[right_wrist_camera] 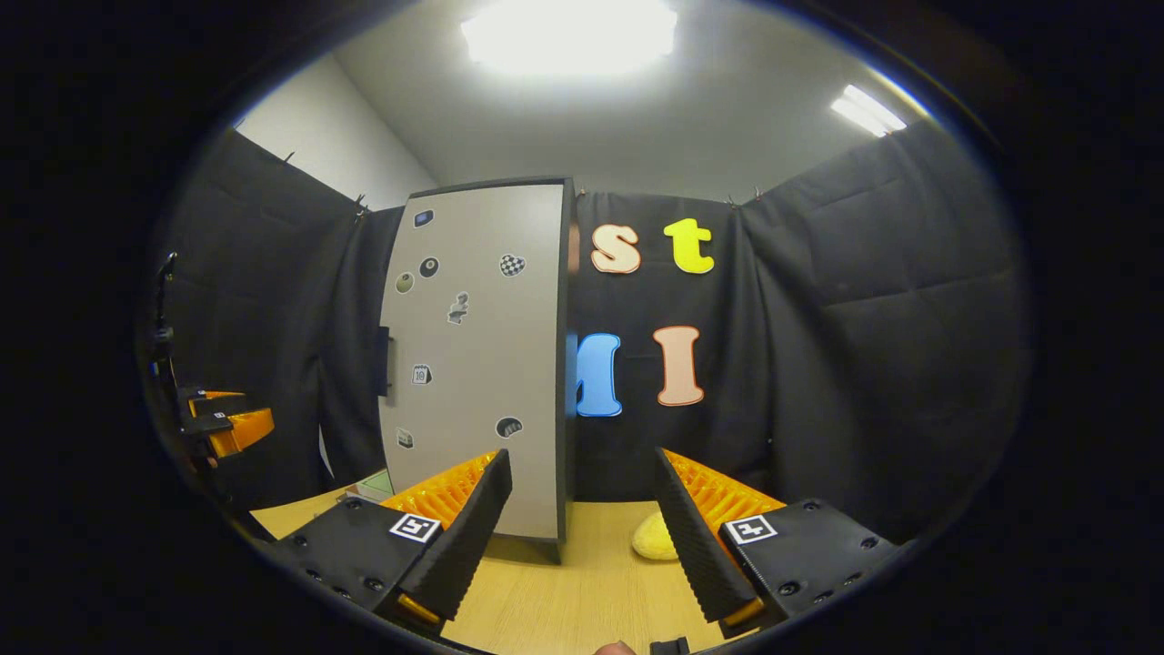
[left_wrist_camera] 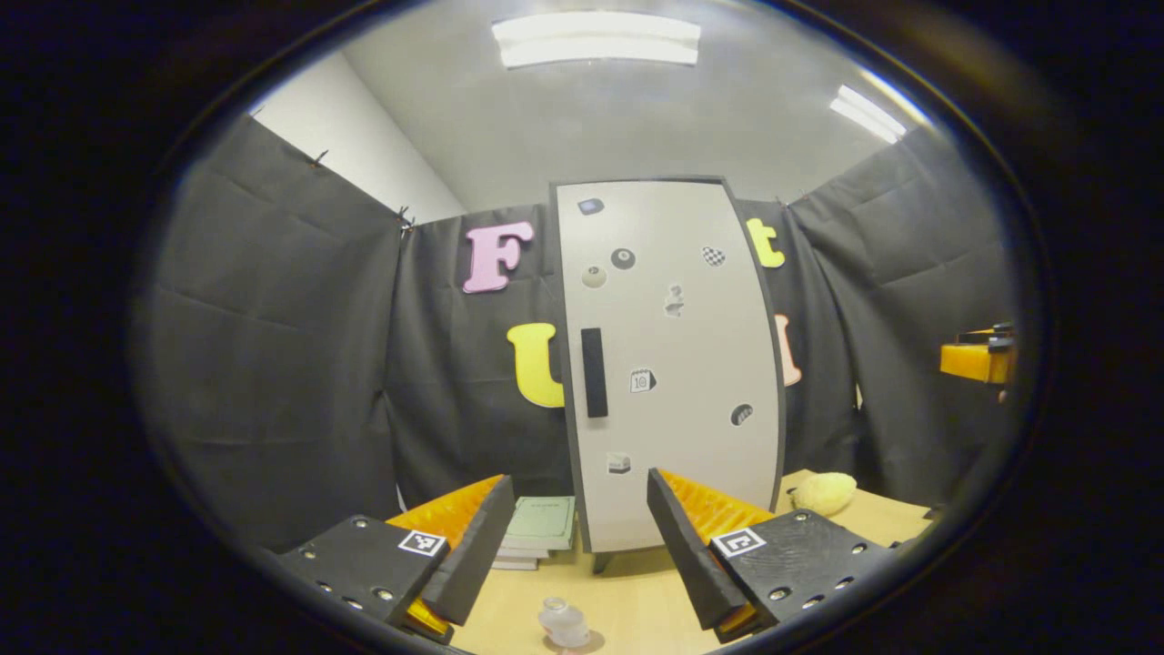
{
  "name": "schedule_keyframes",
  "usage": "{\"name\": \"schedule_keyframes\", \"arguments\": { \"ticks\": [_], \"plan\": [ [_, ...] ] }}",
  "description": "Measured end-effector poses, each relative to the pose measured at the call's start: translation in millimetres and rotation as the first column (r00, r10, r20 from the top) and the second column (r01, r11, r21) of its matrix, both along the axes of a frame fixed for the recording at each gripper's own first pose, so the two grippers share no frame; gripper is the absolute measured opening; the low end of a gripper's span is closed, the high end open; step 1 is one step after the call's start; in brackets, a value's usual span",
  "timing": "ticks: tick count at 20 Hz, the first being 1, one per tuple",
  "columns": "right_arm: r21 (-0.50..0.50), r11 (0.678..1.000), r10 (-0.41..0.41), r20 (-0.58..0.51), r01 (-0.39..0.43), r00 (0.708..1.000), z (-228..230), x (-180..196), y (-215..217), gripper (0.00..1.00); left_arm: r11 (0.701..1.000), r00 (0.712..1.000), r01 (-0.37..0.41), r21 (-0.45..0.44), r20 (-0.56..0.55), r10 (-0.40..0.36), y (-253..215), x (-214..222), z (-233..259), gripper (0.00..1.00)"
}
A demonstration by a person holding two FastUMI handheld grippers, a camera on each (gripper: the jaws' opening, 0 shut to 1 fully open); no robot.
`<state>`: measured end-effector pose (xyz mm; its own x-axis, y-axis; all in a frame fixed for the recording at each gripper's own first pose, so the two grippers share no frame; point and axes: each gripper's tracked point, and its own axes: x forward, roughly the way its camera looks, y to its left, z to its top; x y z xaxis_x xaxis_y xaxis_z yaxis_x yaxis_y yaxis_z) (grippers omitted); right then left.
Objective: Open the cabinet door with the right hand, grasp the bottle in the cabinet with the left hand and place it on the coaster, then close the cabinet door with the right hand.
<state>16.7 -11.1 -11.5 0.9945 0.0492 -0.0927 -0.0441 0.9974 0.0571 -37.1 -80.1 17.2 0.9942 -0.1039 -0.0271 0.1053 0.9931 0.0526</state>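
I see the cabinet (left_wrist_camera: 668, 364) beyond my left gripper (left_wrist_camera: 573, 546), door shut, contents hidden. Its fingers stand apart, holding nothing, a small bottle (left_wrist_camera: 564, 623) low between them. My right gripper (right_wrist_camera: 582, 537) is likewise spread, cabinet ahead-left.

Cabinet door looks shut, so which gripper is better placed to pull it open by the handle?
Left, by position: the left gripper faces the cabinet door with the handle nearly ahead. The right gripper sits off toward the hinge side, though the task assigns it. Both are open.
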Motion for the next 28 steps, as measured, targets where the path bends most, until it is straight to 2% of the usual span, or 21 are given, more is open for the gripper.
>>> {"name": "schedule_keyframes", "arguments": {
  "ticks": [11,14,19,24,25,28],
  "plan": [
    [0.034,0.995,-0.095,-0.038,0.097,0.995,-17.6,-4.7,7.8,0.97,1.0,1.0,0.011,0.01,0.013,-0.011,32.9,4.6,3.2,0.9],
    [0.025,0.995,-0.099,-0.034,0.1,0.994,-15.9,-3.9,12.9,0.96,1.0,1.0,0.013,0.004,0.008,-0.013,36.8,6.9,-0.5,0.88],
    [-0.003,0.996,-0.093,-0.04,0.093,0.995,-14.8,-2.9,22.4,0.97,1.0,1.0,0.016,-0.015,-0.007,-0.016,41.6,6.9,-6.1,0.92],
    [-0.018,0.997,-0.08,-0.025,0.079,0.997,-7.7,-4.8,26.4,0.96,1.0,1.0,0.012,-0.028,0.0,-0.012,48.1,6.5,-4.5,0.92],
    [-0.027,0.997,-0.079,-0.018,0.079,0.997,-4.8,-5.6,27.3,0.96,1.0,1.0,0.01,-0.028,0.003,-0.01,49.9,6.0,-3.5,0.88],
    [-0.045,0.997,-0.07,-0.013,0.069,0.997,-0.8,-5.9,32.3,0.96,1.0,1.0,0.005,-0.028,0.01,-0.005,52.8,4.7,-0.3,0.9]
  ]
}}
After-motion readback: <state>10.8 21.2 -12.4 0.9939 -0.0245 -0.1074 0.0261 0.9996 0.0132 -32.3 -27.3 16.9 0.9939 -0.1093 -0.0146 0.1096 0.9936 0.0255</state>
